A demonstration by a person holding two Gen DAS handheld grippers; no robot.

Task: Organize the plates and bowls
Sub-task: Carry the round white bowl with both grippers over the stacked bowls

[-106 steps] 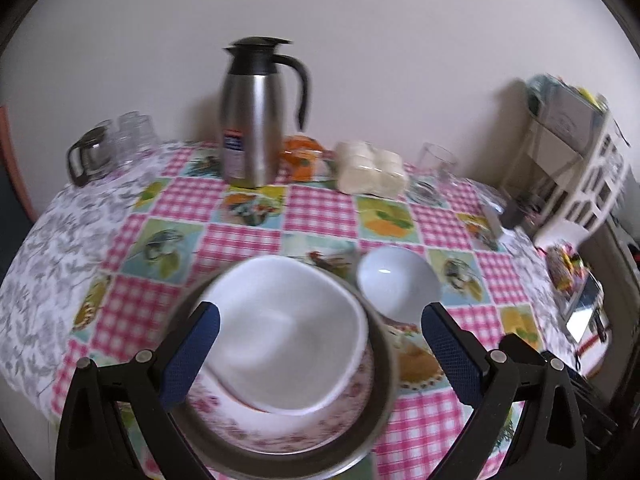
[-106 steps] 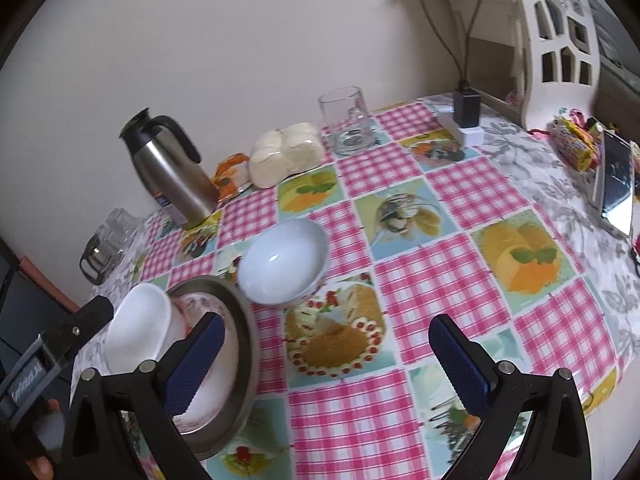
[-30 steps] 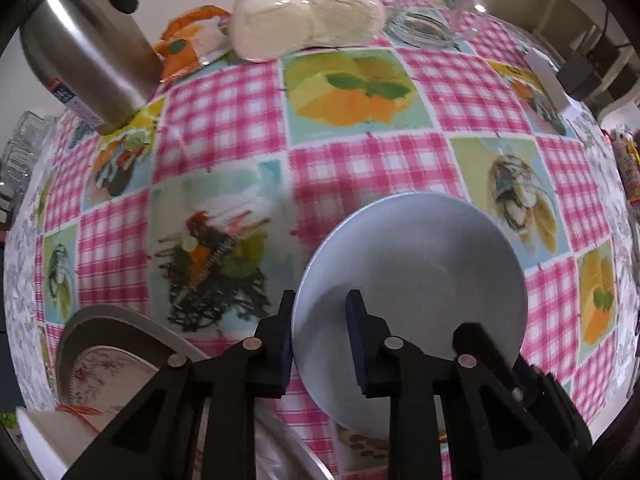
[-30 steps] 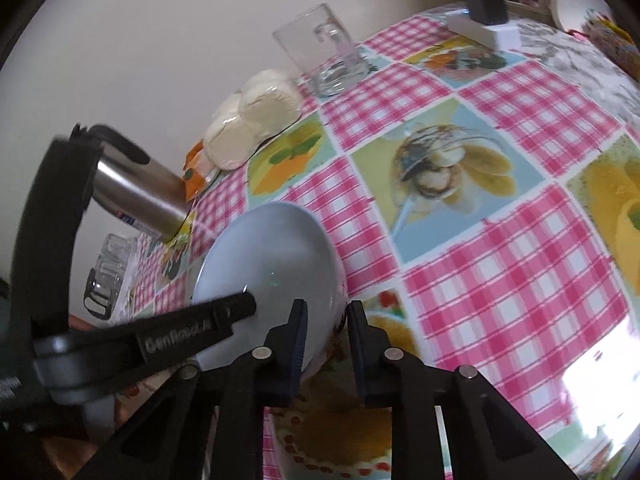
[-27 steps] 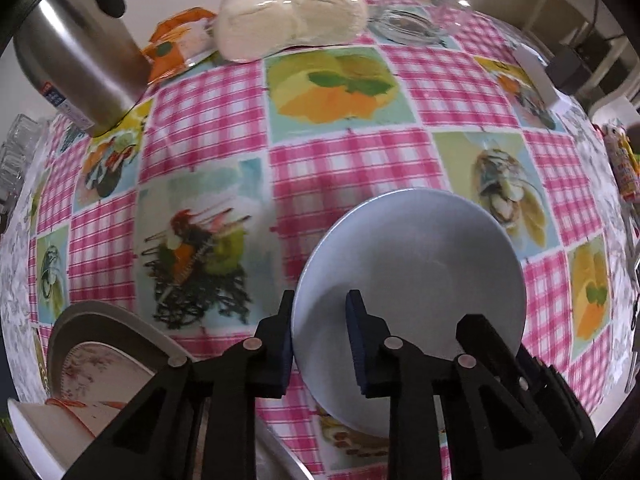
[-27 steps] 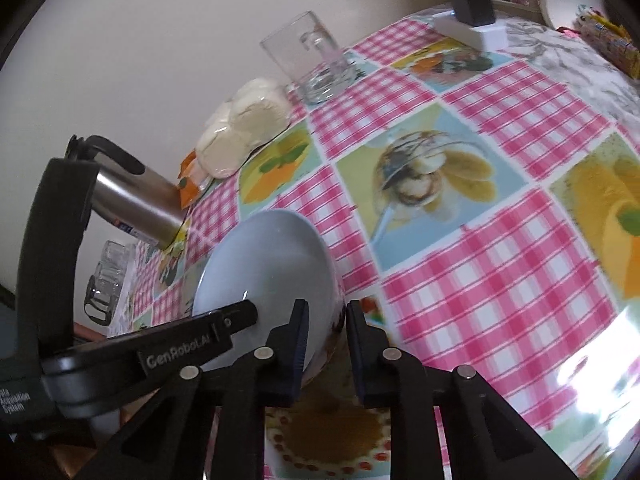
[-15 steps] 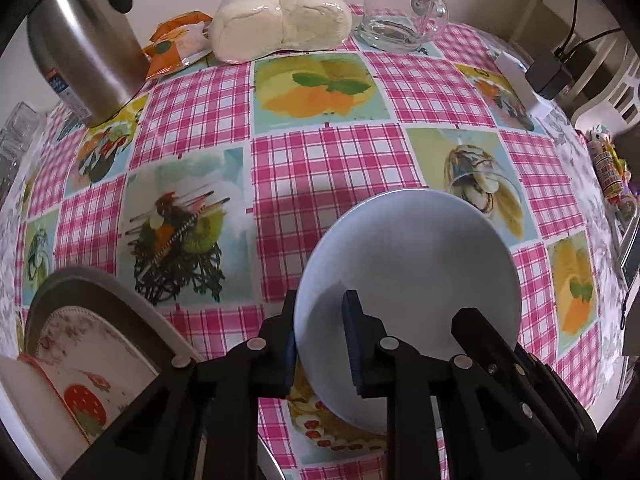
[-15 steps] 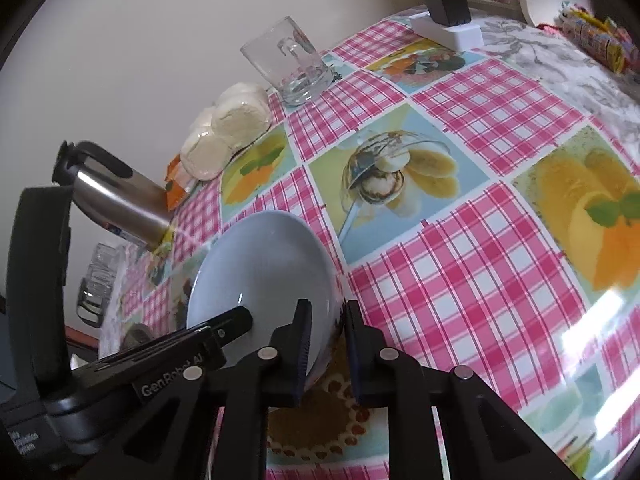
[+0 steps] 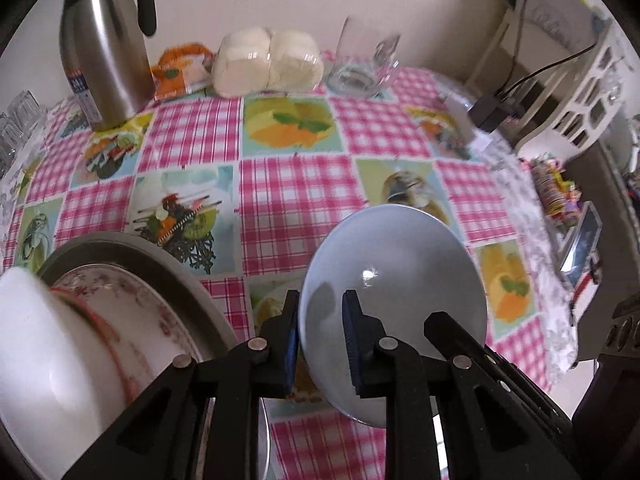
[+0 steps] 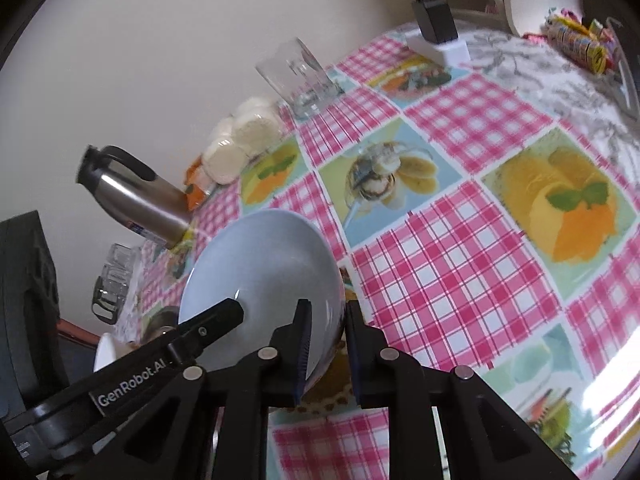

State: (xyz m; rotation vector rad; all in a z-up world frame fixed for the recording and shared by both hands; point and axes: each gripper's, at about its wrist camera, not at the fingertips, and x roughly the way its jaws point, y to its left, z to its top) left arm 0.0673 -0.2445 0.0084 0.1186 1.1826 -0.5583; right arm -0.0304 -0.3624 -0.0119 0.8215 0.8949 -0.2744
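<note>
A pale blue-white bowl (image 9: 400, 276) is held off the table, tilted, by both grippers. My left gripper (image 9: 320, 336) is shut on its left rim. My right gripper (image 10: 325, 344) is shut on its near right rim; the bowl also shows in the right wrist view (image 10: 264, 264). At the lower left a white bowl (image 9: 36, 344) sits on a floral plate (image 9: 160, 328) inside a grey metal plate (image 9: 132, 244). The white bowl's edge (image 10: 105, 350) shows behind the left gripper's body in the right wrist view.
On the pink checked tablecloth (image 9: 296, 184) stand a steel thermos jug (image 9: 104, 44), an orange packet (image 9: 176, 72), wrapped white buns (image 9: 268, 60) and a glass mug (image 9: 368, 60) along the far wall. A charger block (image 10: 436, 28) and white rack (image 9: 580, 68) are at the right.
The blue-white bowl has risen off the table, held by both grippers, and both cameras have pulled up and back. A second ago the bowl sat lower, near the cloth.
</note>
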